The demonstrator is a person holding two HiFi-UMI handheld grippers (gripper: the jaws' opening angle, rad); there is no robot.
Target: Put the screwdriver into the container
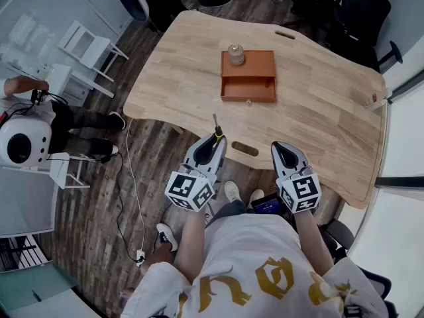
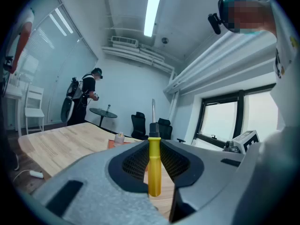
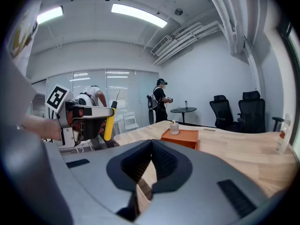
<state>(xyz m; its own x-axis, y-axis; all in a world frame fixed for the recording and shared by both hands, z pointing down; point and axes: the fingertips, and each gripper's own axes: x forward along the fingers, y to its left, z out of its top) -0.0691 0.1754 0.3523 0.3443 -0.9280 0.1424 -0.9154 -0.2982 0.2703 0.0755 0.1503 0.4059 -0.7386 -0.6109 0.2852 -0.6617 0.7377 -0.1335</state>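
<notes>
wooden table (image 1: 318, 111), orange container (image 1: 248, 78) with bottle (image 1: 236, 54), left tool (image 1: 213, 140) gripping screwdriver (image 2: 154, 172), right tool (image 1: 278, 148) closed

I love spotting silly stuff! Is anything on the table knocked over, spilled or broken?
Nothing looks spilled, tipped or broken. The little bottle stands upright on the orange container, whose drawer is pulled open toward the person. The screwdriver isn't on the table; the left gripper is shut on its yellow handle.

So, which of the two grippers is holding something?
The left gripper: its jaws clamp the yellow screwdriver. The right gripper is shut on nothing.
</notes>
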